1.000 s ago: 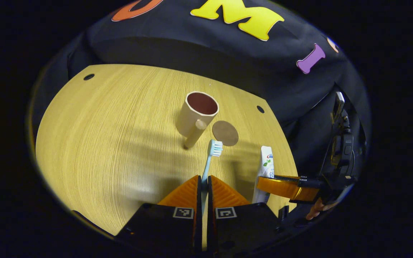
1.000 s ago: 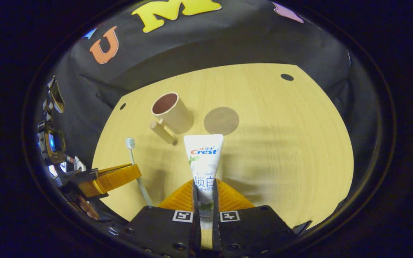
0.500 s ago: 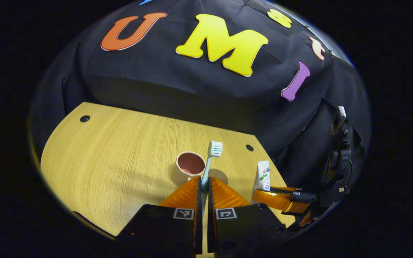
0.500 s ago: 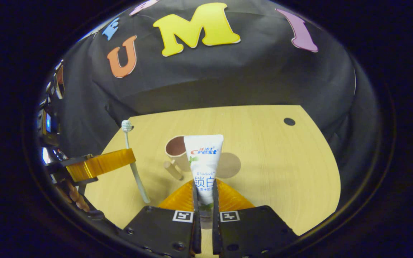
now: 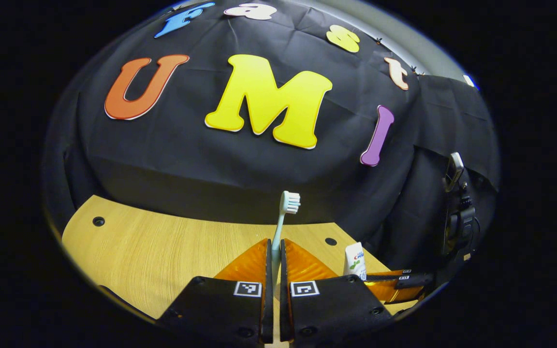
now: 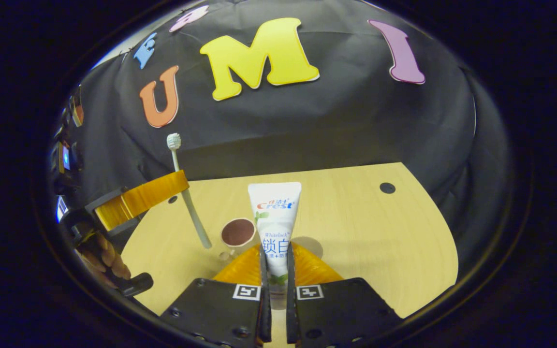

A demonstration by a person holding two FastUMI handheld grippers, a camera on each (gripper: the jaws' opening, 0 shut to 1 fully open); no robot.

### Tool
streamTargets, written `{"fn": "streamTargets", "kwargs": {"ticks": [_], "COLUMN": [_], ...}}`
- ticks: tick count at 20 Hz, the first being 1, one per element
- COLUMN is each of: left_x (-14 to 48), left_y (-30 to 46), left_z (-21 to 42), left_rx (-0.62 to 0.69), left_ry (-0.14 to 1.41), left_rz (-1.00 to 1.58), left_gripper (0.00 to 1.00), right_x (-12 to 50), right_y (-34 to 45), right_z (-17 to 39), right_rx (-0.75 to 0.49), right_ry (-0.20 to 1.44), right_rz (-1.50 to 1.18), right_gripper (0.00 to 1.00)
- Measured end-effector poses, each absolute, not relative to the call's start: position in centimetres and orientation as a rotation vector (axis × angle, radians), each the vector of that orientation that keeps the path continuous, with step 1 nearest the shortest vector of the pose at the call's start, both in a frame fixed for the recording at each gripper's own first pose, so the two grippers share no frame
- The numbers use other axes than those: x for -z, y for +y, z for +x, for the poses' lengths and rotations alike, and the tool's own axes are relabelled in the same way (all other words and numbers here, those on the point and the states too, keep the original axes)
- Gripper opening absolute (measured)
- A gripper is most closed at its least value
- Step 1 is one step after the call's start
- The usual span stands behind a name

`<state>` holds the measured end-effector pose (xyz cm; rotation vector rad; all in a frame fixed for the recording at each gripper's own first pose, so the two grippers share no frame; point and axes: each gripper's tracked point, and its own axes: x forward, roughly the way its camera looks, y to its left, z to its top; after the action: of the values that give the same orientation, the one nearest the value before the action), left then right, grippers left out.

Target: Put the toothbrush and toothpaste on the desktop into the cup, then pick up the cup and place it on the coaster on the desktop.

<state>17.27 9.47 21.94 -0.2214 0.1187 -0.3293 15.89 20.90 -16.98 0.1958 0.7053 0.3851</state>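
Both views raised above desktop (image 6: 356,227), facing wall; share desktop.

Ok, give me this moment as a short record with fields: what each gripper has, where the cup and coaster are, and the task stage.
left gripper: shut on toothbrush, bristles up
right gripper: shut on toothpaste, held upright
cup: on the desktop, nothing visible inside
coaster: on the desktop beside the cup, bare
stage: both items lifted, neither in the cup yet

Toothpaste (image 6: 274,220) tube — brand "Crest" in red and blue near its top, smaller "Whitelock" beneath, then large Chinese characters.
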Motion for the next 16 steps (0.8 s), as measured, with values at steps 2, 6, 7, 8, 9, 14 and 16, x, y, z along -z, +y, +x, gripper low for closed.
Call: {"fn": "streamTargets", "kwargs": {"ticks": [2, 6, 7, 8, 9, 14, 16], "left_x": [-21.9, -20.7, -20.6, -19.9, -19.0, -13.2, -11.7], "left_y": [9.4, 9.6, 9.7, 9.8, 9.9, 9.4, 9.1], "left_z": [18.5, 21.1, 21.9, 22.4, 22.9, 23.4, 23.4], "left_rx": [0.340, 0.353, 0.353, 0.353, 0.354, 0.359, 0.360], "left_ry": [0.087, 0.056, 0.050, 0.056, 0.059, 0.150, 0.168], "left_rz": [-0.238, -0.275, -0.287, -0.293, -0.296, -0.307, -0.298], "left_gripper": [0.08, 0.08, 0.08, 0.08, 0.08, 0.12, 0.08], "right_x": [16.7, 15.8, 15.7, 15.6, 15.5, 16.4, 17.2], "right_y": [20.8, 20.4, 20.4, 20.3, 20.4, 21.7, 22.5], "right_z": [17.2, 18.9, 19.3, 19.7, 20.0, 20.8, 21.0], "right_rx": [-0.366, -0.327, -0.322, -0.316, -0.312, -0.320, -0.332], "right_ry": [0.676, 0.601, 0.583, 0.568, 0.551, 0.501, 0.495], "right_rz": [0.196, 0.195, 0.194, 0.190, 0.185, 0.157, 0.140], "right_gripper": [0.12, 0.12, 0.12, 0.12, 0.12, 0.12, 0.12]}}
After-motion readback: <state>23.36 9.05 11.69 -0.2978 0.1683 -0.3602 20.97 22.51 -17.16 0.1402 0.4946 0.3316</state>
